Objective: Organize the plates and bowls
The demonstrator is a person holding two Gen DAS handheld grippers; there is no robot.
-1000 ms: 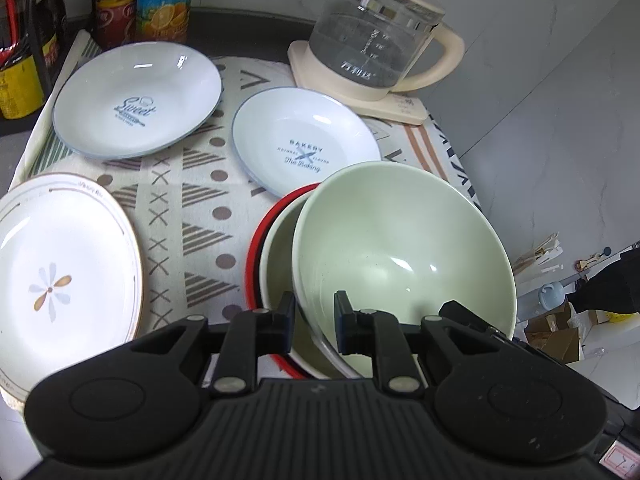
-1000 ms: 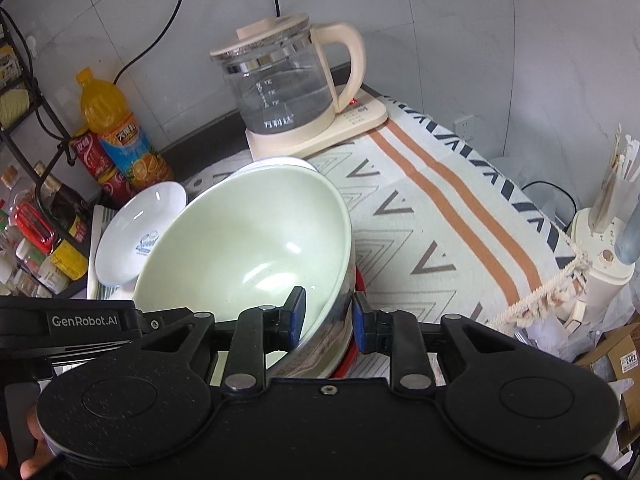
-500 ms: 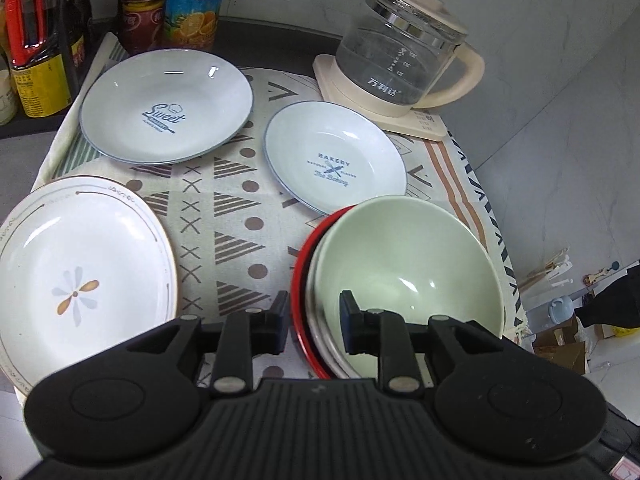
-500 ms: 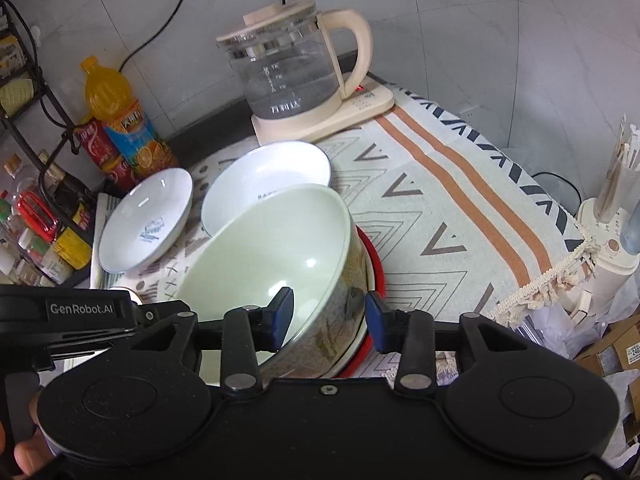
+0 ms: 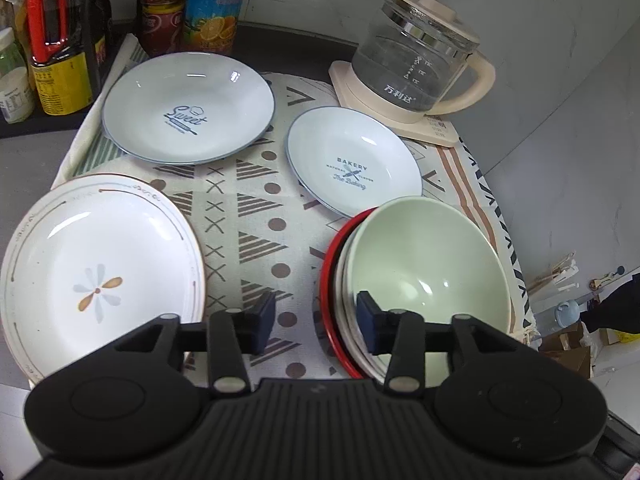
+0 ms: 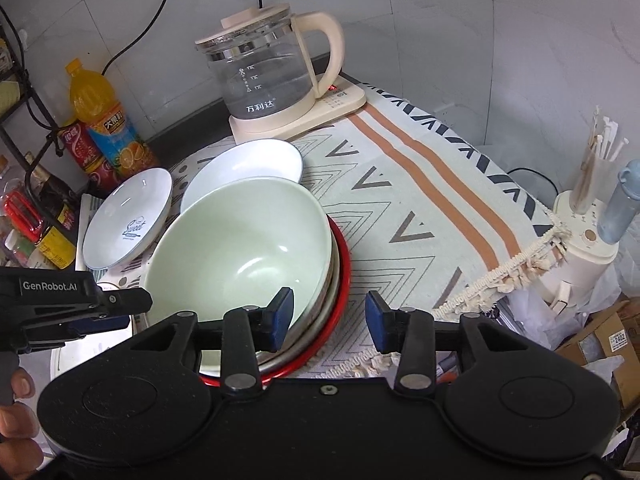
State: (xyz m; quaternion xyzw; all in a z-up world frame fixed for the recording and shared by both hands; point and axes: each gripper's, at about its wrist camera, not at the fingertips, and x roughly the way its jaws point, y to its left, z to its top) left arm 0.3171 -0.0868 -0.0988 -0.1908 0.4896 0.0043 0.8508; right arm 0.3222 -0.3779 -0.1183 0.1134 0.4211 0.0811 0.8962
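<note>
A pale green bowl point(image 5: 428, 272) point(image 6: 240, 240) sits nested on a stack with a lighter bowl and a red-rimmed plate point(image 5: 326, 280) point(image 6: 340, 292) under it. My left gripper point(image 5: 316, 322) is at the stack's left rim, its jaws opening; the rim lies between them and the pads do not press on it. My right gripper point(image 6: 329, 314) stands open astride the stack's right rim, also clear of it. Three plates lie apart on the cloth: a "Sweet" plate point(image 5: 188, 108) point(image 6: 128, 220), a "Bakery" plate point(image 5: 352, 160) point(image 6: 244, 168) and a flower plate point(image 5: 96, 276).
A glass kettle point(image 5: 416, 72) point(image 6: 272, 76) on its base stands at the back of the patterned cloth point(image 6: 420, 200). Bottles and cans point(image 5: 212, 4) line the back left. The table edge drops off on the right by a holder of sticks point(image 6: 592, 184). A hand point(image 6: 16, 420) holds the left gripper.
The green bowl, held tilted by both grippers a second ago, has come down into the stack. Both grippers let go of its rim, and their jaws have widened.
</note>
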